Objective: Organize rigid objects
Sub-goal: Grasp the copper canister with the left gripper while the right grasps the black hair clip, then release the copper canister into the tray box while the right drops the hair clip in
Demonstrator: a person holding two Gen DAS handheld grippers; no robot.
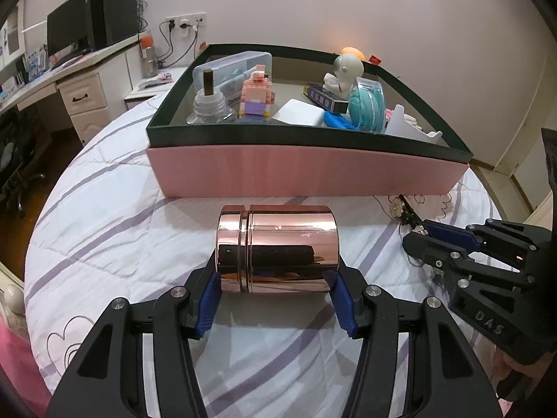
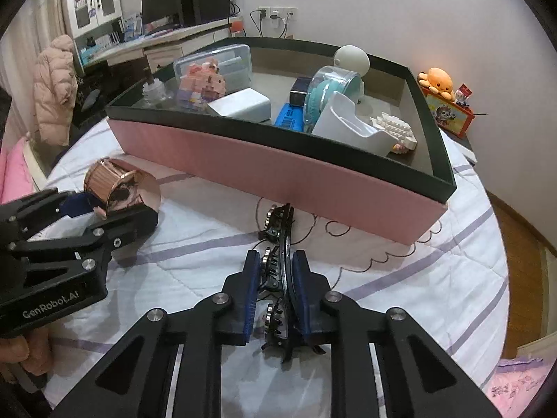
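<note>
A shiny rose-gold metal canister [image 1: 276, 250] lies on its side on the bed quilt, gripped end to end by my left gripper [image 1: 276, 304], which is shut on it. It also shows in the right wrist view [image 2: 115, 188]. My right gripper [image 2: 276, 292] is shut on a black hair clip [image 2: 280, 244] with round metal studs, low over the quilt. In the left wrist view the right gripper [image 1: 417, 235] holds the clip [image 1: 405, 210] just in front of the pink box [image 1: 306, 174]. The box has a dark green rim [image 2: 313, 139] and stands behind both grippers.
The box holds a clear plastic case [image 1: 236, 66], a glass bottle [image 1: 209, 104], a pink brick figure [image 1: 256, 95], a white astronaut figure [image 1: 343, 73], a teal round case [image 1: 365, 104] and white pieces [image 2: 348, 125]. A desk with a monitor [image 1: 66, 35] stands far left. An orange plush [image 2: 437, 82] sits at right.
</note>
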